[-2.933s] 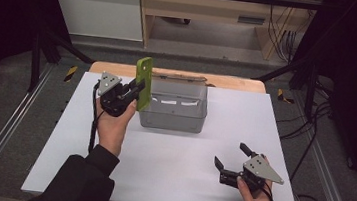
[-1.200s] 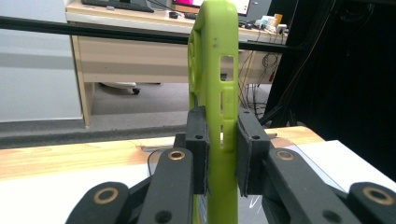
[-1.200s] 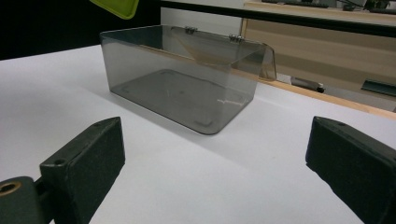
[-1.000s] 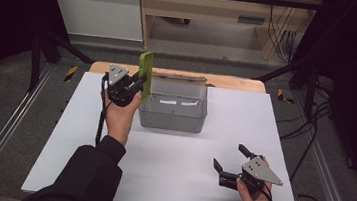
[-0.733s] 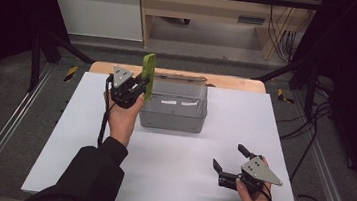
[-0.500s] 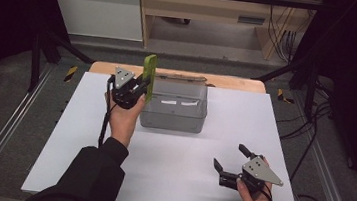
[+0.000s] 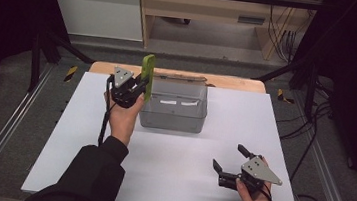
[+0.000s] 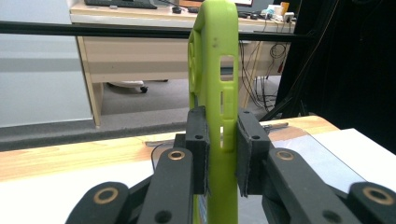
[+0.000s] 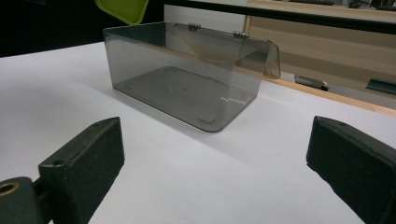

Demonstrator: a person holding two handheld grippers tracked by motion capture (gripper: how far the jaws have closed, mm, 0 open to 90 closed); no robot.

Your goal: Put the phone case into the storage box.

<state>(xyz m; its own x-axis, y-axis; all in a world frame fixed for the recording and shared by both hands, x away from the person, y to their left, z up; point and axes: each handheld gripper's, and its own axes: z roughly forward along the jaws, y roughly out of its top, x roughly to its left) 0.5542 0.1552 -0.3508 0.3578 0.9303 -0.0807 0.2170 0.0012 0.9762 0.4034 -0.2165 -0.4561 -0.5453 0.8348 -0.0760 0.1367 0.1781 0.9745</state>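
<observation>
The left hand-held gripper (image 7: 136, 87) is clamping the upright green phone case (image 7: 147, 75), which risks snagging the clear box (image 7: 173, 107) rim at upper centre, while the right hand-held gripper (image 7: 232, 164) is resting open.

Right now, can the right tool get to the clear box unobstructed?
Probably yes: the right tool is open, holds nothing, and only bare white table lies between it and the clear box.

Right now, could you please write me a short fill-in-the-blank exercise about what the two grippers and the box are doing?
1. The left gripper is shut on a phone case of ____ colour.
2. The right gripper has its jaws ____.
3. The transparent box rests on the ____ table.

Missing words: green; open; white
</observation>
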